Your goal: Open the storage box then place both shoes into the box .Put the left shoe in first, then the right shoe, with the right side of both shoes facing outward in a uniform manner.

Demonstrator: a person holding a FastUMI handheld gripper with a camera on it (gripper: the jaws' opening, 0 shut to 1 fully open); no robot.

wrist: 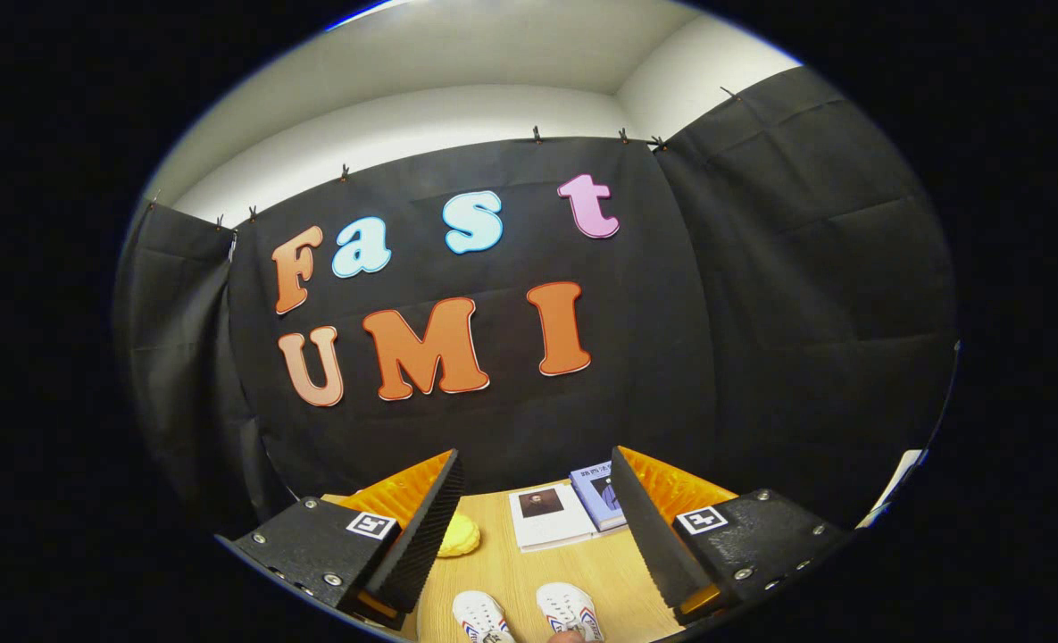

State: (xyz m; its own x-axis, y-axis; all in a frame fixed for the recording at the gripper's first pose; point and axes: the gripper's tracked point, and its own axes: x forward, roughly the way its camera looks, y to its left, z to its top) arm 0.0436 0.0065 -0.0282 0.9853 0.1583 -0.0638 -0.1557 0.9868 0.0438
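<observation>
White low-top shoes (529, 614) with striped sides are seen untouched on the wooden table (529, 572) between the tongs' (537, 518) spread, empty fingers; boxing is judged unstarted.

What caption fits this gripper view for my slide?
Open hand-held gripper raised over a wooden table, two white shoes between its fingers, two books and a yellow object beyond.

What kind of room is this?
Probably a small test booth, not a home: black cloth walls clipped up around a wooden table holding two white shoes, books, with the open gripper above.
</observation>
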